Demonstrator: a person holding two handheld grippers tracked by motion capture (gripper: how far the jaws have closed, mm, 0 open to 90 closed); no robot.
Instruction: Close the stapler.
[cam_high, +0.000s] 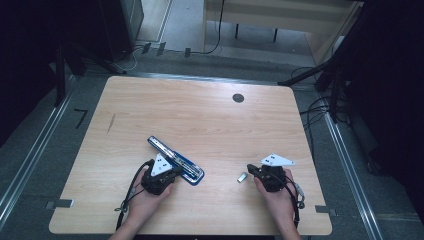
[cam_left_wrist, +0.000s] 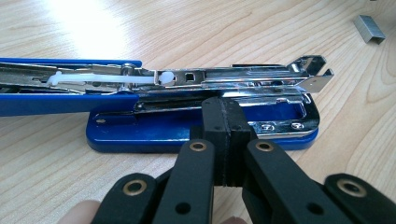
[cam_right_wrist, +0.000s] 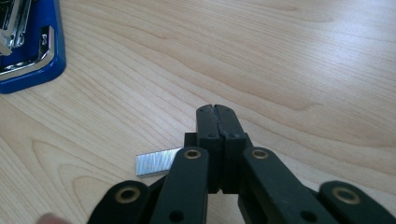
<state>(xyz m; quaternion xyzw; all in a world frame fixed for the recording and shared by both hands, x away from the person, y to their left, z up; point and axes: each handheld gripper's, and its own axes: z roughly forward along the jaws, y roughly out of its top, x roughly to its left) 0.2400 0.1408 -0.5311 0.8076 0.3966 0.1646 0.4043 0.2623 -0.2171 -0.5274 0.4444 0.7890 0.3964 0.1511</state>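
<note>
1. The high view looks forward and down over the whole desk.
2. The left gripper view sits close, low, facing the stapler.
3. The right gripper view shares that stapler and the staple strip.

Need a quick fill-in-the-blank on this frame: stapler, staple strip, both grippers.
1. The stapler lies swung ____, its metal magazine exposed.
2. Its base is coloured ____.
3. The left gripper has its jaws ____, right in front of the stapler's base.
4. The staple strip lies on the table beside the ____ gripper.

Missing words: open; blue; shut; right
</note>
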